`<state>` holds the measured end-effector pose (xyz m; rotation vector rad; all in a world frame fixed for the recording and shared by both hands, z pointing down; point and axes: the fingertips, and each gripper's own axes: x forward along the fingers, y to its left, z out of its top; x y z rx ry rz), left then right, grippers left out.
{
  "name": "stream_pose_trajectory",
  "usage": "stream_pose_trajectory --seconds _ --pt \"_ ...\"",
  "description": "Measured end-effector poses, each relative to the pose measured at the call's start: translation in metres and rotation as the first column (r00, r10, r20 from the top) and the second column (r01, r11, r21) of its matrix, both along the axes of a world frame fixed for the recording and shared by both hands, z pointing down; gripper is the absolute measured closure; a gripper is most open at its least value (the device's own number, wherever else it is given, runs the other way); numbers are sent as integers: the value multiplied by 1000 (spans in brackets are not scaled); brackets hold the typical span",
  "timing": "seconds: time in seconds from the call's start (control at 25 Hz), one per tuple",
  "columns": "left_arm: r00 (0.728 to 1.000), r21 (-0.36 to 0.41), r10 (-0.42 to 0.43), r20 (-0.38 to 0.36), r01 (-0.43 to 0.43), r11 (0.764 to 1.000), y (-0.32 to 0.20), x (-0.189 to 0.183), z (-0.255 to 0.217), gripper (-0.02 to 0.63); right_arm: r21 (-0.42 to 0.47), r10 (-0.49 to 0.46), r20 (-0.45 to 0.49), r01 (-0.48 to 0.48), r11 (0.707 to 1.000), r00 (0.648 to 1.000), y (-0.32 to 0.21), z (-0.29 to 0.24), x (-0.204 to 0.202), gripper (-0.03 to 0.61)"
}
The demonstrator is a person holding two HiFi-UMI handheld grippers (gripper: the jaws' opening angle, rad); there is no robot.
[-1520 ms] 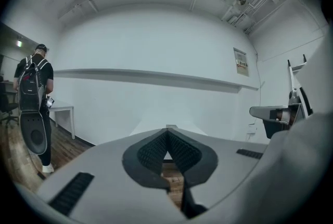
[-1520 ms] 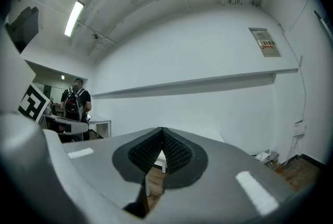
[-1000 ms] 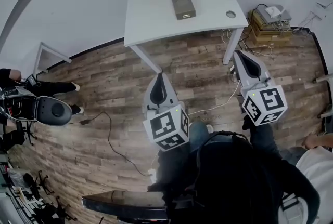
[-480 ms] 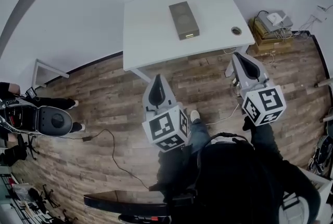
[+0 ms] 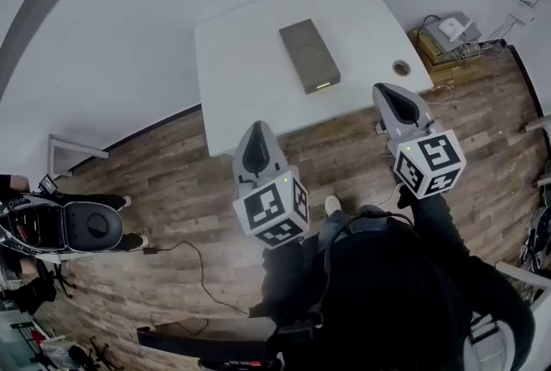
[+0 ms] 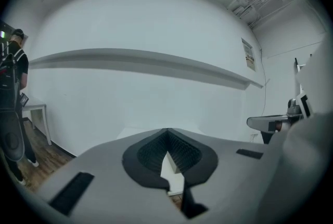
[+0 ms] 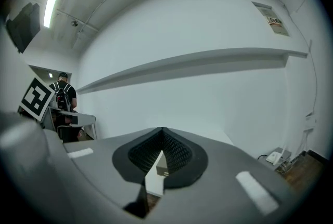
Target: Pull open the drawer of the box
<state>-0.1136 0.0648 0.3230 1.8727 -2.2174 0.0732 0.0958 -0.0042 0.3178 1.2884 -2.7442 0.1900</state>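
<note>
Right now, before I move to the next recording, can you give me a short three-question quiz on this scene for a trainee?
1. True or false: the right gripper is touching the box.
2. What is between the jaws of the left gripper? A) the box B) the table's edge C) nothing
3. Fill in: the box rests on a white ____.
Key: 1 false; 2 C; 3 table.

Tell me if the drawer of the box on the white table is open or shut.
Shut, it seems: in the head view the box is one compact block with nothing slid out.
</note>
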Motion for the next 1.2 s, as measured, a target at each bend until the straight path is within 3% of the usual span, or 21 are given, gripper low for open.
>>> stream_pose_trajectory --seconds 0.32,0.84,1.0,1.2 --pt "999 -46 23 -45 -25 999 -41 -3 27 617 -65 -11 -44 8 998 999 -37 31 -16 578" --pt "1000 -70 -27 -15 26 997 -142 -7 33 617 -138 -128 -46 120 983 991 -133 57 -34 578" --pt "999 -97 -33 -10 32 995 -172 1 48 617 -230 -163 -22 153 961 986 -157 83 -34 578" --pt "999 -144 -47 4 47 989 -188 4 79 617 -361 -215 4 202 910 976 -167 127 -40 578"
